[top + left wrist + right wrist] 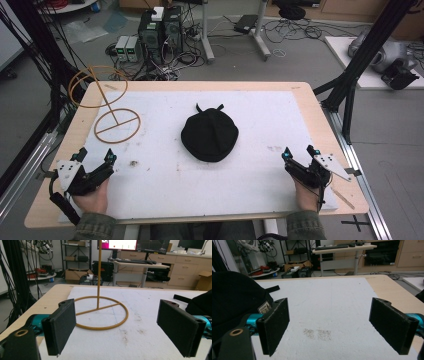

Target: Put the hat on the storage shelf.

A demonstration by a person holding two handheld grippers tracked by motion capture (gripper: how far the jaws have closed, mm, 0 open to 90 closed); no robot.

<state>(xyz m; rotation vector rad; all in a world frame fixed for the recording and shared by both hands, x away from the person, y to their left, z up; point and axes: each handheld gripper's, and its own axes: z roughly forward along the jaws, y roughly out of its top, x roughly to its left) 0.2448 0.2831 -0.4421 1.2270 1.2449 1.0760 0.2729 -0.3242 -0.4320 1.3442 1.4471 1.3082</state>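
High view, table: we see a wooden table (320, 120) covered by a white mat (260, 125) that leaves bare wood along the left, right and far edges.
High view, cap: a black cap (209, 133) lies flat near the mat's centre, well apart from both grippers, with bare mat on all sides.
High view, stand: a gold wire stand (116, 125) rests on the mat's far left part, its upper ring overhanging the table's left far corner.
High view, grippers: the left gripper (96, 158) sits at the near left corner and the right gripper (299, 153) at the near right, each held in a hand; we read both sets of jaws as spread.
Left gripper view: we look between widely parted jaws, nothing between them, at the stand's ring base (100, 313) and upright rod; the cap's edge (201, 303) shows at right.
Right gripper view: the jaws stand wide apart over bare, lightly stained mat (324, 310); the cap (234, 300) lies just left of the left jaw, and the table's wooden edge (394, 292) runs along the right.
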